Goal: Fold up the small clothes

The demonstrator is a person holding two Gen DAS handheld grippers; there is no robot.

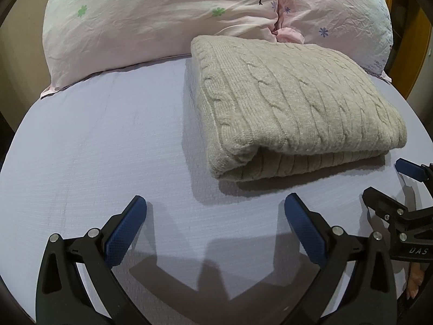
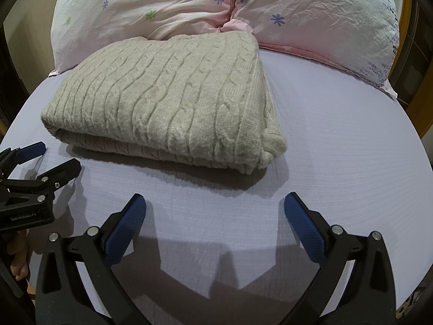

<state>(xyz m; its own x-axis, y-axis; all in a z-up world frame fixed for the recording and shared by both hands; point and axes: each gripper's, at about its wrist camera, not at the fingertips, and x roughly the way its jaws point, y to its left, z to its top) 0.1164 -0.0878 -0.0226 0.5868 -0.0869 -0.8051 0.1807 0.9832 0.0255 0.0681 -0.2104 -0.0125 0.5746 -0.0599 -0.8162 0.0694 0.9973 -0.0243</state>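
A beige cable-knit sweater (image 1: 292, 103) lies folded into a thick rectangle on the lavender bed sheet (image 1: 94, 140); it also shows in the right wrist view (image 2: 167, 100). My left gripper (image 1: 215, 203) is open and empty, hovering over the sheet just short of the sweater's near edge. My right gripper (image 2: 215, 203) is open and empty, also just short of the near edge. Each gripper shows in the other's view: the right one at the right edge (image 1: 389, 181), the left one at the left edge (image 2: 56, 157), both open.
Two pink floral pillows (image 1: 162, 19) (image 2: 324, 21) lie side by side behind the sweater at the head of the bed. A wooden frame (image 1: 416, 40) runs along the right side. Bare sheet lies left of the sweater and in front of it.
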